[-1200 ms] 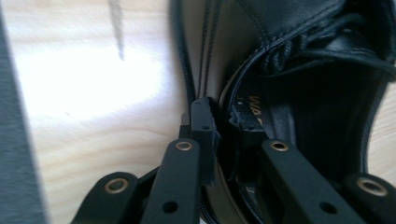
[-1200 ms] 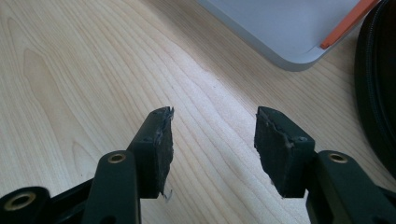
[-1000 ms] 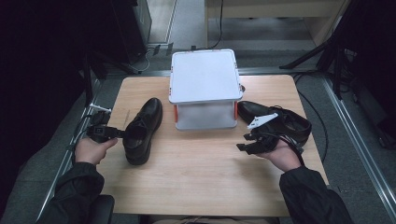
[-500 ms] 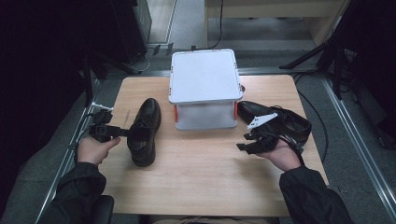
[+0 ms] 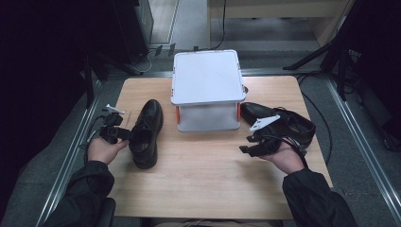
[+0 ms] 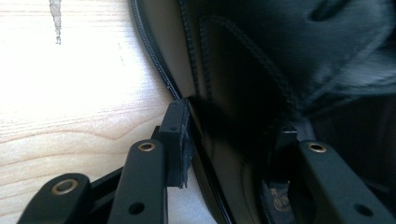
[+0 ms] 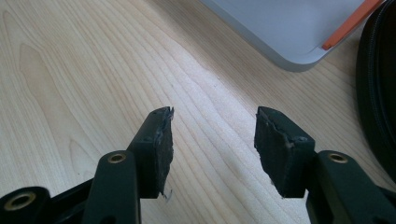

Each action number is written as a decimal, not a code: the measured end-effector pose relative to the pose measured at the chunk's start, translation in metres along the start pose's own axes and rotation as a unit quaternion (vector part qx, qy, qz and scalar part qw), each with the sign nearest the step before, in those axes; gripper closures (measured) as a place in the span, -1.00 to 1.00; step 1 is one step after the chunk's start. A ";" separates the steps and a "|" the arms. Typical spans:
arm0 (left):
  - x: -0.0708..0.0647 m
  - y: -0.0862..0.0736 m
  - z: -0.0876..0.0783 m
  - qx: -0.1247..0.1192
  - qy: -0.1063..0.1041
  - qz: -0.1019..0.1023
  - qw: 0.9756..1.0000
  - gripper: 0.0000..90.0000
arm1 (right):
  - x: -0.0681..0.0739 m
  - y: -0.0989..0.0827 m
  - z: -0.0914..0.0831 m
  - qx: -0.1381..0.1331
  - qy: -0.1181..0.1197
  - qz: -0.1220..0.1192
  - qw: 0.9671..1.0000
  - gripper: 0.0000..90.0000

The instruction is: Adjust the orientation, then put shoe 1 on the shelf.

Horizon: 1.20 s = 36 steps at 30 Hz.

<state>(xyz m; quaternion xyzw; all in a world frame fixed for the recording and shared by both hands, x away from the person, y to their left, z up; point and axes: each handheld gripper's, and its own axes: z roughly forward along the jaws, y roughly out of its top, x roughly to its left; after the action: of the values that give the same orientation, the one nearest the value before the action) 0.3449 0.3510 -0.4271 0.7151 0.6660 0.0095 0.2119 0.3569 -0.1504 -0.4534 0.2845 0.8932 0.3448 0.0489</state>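
High view. A wooden tabletop (image 5: 208, 175) carries a white lidded box (image 5: 206, 90) at its far middle. A black leather shoe (image 5: 146, 132) lies left of the box, toe pointing away from the person; a second black shoe (image 5: 283, 124) lies right of the box. The left hand-held gripper (image 5: 124, 135) meets the first shoe at the outer side of its collar. The right hand-held gripper (image 5: 247, 147) hovers just in front of the second shoe, apart from it, jaws toward the middle of the tabletop.

Left gripper view. The left hand-held gripper (image 6: 233, 140) straddles the wall of the shoe (image 6: 261, 70): one jaw stands outside over the tabletop (image 6: 70, 84), the other inside the opening. The jaws have just been opening, with the shoe wall between them; the outer pad appears to stand at the leather without clearly pressing, so the grip looks released.

Right gripper view. The right hand-held gripper (image 7: 212, 135) has its jaws apart with only bare tabletop (image 7: 93, 70) between them. A corner of the box (image 7: 289, 28) and the dark edge of the second shoe (image 7: 378, 93) lie beyond.

Risks. If the left hand withdraws sideways, the inner jaw could catch the collar and drag or tip the shoe. If the right jaws close from here, they would miss the second shoe.
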 end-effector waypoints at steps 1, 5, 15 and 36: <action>0.000 0.001 0.001 0.002 0.001 -0.003 1.000 0.36 | 0.000 0.000 0.000 0.000 0.000 0.001 1.000 0.06; 0.001 0.002 0.002 0.009 0.002 -0.013 1.000 0.40 | -0.001 0.000 -0.001 -0.003 0.000 0.002 1.000 0.06; -0.001 0.008 0.000 0.034 0.013 -0.031 0.999 0.60 | -0.001 0.000 -0.001 -0.002 0.000 0.002 1.000 0.06; 0.006 0.013 -0.005 0.059 0.026 -0.069 0.996 0.88 | -0.002 0.000 -0.002 -0.002 -0.004 0.004 1.000 0.06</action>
<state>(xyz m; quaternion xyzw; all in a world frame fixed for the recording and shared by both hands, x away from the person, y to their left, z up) 0.3566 0.3578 -0.4196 0.6781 0.7185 -0.0255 0.1523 0.3581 -0.1528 -0.4526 0.2893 0.8912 0.3456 0.0517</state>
